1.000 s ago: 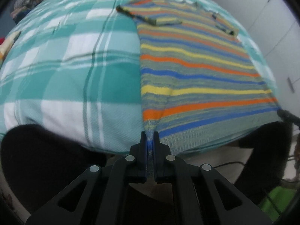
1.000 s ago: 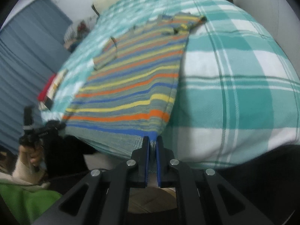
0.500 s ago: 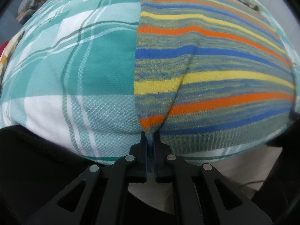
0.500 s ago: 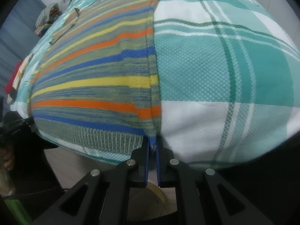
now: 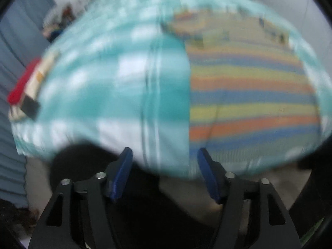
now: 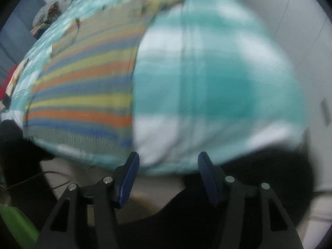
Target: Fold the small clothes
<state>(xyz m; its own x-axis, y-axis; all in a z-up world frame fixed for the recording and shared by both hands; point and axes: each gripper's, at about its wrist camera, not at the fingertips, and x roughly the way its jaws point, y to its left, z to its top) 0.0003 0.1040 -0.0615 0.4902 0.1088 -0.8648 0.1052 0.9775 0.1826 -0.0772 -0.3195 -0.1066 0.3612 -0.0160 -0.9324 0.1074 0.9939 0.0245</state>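
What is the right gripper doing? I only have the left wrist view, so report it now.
Observer: The right gripper holds nothing. Its jaws are opening, and the gap between them is empty.
Operator: Tell me where the striped knitted shirt lies from it.
Observer: It lies flat on the teal and white checked bed cover. Its near corner is just beyond the gripper's left side, and its side edge runs up the picture from there.
Operator: Report what stands right of the bed.
Observer: A white cabinet front with a grey handle.
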